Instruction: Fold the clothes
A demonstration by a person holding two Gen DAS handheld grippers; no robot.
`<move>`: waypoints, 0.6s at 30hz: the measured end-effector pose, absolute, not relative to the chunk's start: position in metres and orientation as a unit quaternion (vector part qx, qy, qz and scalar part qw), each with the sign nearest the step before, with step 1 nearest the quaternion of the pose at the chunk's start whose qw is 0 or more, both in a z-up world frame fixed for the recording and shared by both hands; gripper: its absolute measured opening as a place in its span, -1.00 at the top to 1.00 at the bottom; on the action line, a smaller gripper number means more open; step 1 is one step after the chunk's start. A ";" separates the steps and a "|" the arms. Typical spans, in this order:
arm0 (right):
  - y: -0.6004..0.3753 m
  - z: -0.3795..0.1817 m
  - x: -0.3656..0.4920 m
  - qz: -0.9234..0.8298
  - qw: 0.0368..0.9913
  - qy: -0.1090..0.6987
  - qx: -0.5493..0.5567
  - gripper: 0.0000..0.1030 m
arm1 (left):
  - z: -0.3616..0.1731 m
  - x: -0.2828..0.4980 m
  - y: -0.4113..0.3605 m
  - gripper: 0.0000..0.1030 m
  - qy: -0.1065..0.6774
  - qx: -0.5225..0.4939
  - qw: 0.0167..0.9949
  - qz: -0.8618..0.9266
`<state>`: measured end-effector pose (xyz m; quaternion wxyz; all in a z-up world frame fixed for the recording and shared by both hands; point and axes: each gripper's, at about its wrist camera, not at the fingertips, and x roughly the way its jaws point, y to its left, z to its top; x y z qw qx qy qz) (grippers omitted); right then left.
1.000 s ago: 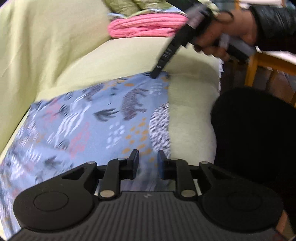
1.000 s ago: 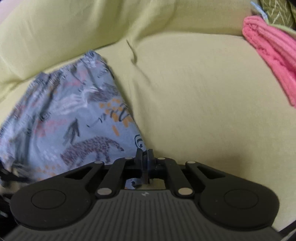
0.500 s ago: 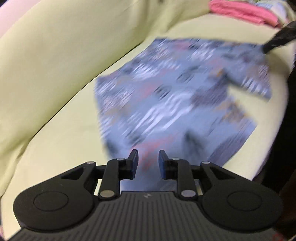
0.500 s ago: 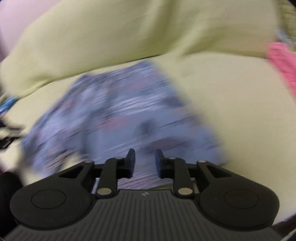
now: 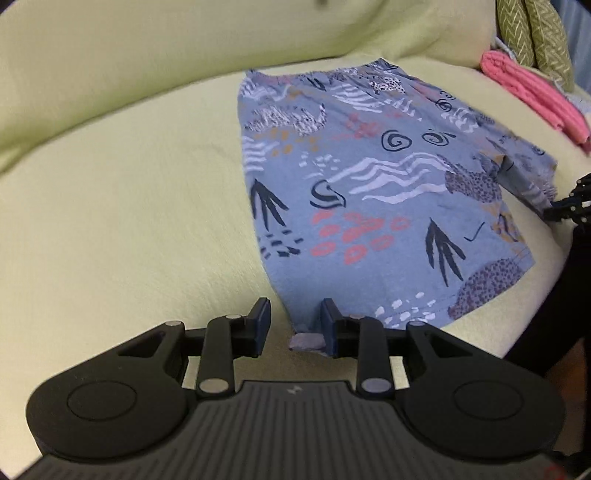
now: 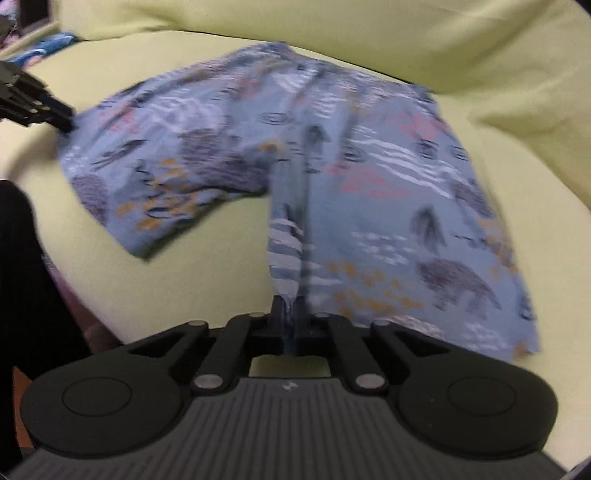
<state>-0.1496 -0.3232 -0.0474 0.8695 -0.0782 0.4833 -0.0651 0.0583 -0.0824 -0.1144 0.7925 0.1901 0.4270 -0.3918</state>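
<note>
Blue patterned shorts (image 5: 362, 192) lie spread on a yellow-green sofa seat (image 5: 129, 206). My left gripper (image 5: 295, 325) is open, its jaws on either side of the near corner of the shorts. In the right wrist view the shorts (image 6: 369, 192) show blurred. My right gripper (image 6: 290, 314) is shut on an edge of the shorts at the crotch. The right gripper's tip (image 5: 569, 203) shows at the right edge of the left wrist view, and the left gripper's tip (image 6: 33, 103) at the left of the right wrist view.
A folded pink cloth (image 5: 535, 96) and green patterned cloth (image 5: 535, 37) lie at the sofa's far right. The sofa back (image 5: 221, 33) rises behind the shorts. A dark shape (image 6: 22, 280) stands at the sofa's front edge.
Both grippers have swung to new spots around the shorts. My right gripper was open half a second ago and is now shut on the cloth. My left gripper has stayed open.
</note>
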 end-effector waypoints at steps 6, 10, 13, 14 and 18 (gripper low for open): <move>-0.332 -0.048 -0.158 -0.082 0.855 0.506 -0.079 0.99 | -0.121 0.061 -0.071 0.76 0.454 0.144 0.780 -0.407; -0.317 -0.042 -0.160 -0.082 0.856 0.502 -0.092 0.89 | -0.107 0.056 -0.057 0.89 0.430 0.146 0.801 -0.389; -0.300 -0.028 -0.161 -0.082 0.868 0.478 -0.105 0.87 | -0.093 0.055 -0.045 0.90 0.415 0.139 0.817 -0.376; -0.294 -0.025 -0.158 -0.078 0.874 0.468 -0.103 0.83 | -0.091 0.054 -0.045 0.92 0.416 0.146 0.816 -0.375; -0.262 -0.011 -0.147 -0.031 0.896 0.435 -0.082 0.61 | -0.093 0.050 -0.046 1.00 0.423 0.181 0.807 -0.369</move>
